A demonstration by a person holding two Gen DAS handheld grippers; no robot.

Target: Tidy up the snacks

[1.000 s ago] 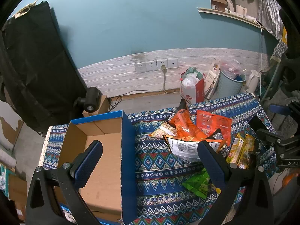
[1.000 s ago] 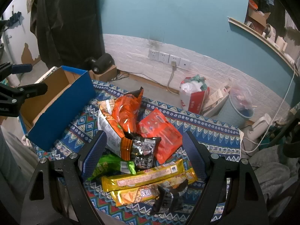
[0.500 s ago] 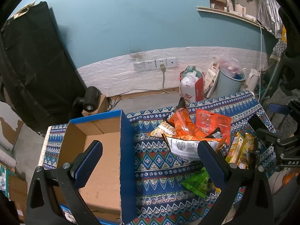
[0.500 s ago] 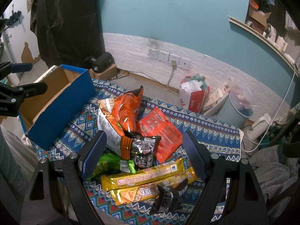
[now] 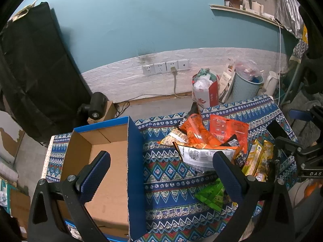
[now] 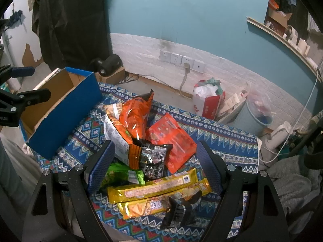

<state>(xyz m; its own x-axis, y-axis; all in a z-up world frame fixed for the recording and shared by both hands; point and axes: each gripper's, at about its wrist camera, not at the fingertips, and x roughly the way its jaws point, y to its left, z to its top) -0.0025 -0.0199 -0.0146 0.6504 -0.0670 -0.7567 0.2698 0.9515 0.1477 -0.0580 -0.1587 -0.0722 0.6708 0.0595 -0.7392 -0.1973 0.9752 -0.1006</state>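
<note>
Left tool (image 5: 161,159) wide open and empty above the worktop (image 5: 169,171), right tool (image 6: 155,151) also open, holding nothing, over the pile of snacks (image 6: 149,141) near the worktop's right edge, empty blue box (image 5: 113,161) at the left edge

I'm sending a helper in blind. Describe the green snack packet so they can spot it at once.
Start at the patterned cloth and find the snack pile beside the blue cardboard box. At the pile's near edge, just above the two long yellow bars, lies the green packet. It is the only green wrapper among orange, red, silver and yellow ones.
</note>
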